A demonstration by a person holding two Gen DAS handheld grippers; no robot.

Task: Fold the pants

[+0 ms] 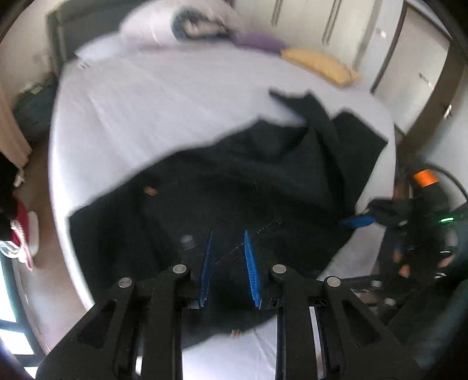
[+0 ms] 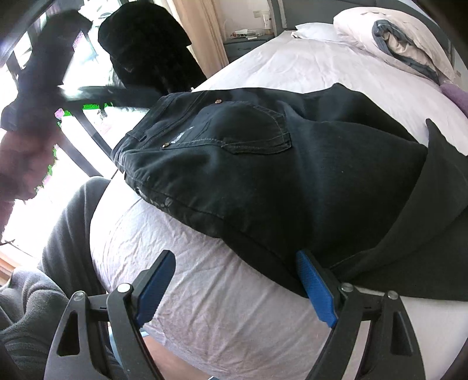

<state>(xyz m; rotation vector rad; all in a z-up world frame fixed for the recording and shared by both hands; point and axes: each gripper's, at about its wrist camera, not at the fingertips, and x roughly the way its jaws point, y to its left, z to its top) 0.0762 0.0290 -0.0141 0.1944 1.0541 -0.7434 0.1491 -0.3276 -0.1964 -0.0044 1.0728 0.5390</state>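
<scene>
Black jeans [image 1: 234,181] lie rumpled on a white bed [image 1: 163,96], waist near me, legs running toward the far right edge. My left gripper [image 1: 228,233] hovers over the waist area with its blue pads partly apart and nothing clearly pinched between them. The right gripper also shows at the bed's right edge in the left wrist view [image 1: 356,220]. In the right wrist view the jeans [image 2: 263,163] show a back pocket and the waistband at left. My right gripper [image 2: 237,257] is wide open at the jeans' near edge, its right pad touching the fabric.
Pillows and a folded duvet [image 1: 187,26] sit at the head of the bed, with a purple cushion [image 1: 257,41] and a yellow cushion [image 1: 318,65]. A dark chair back [image 2: 146,43] and a bright window stand at left. The person's grey-clad body [image 2: 58,263] is near the bed edge.
</scene>
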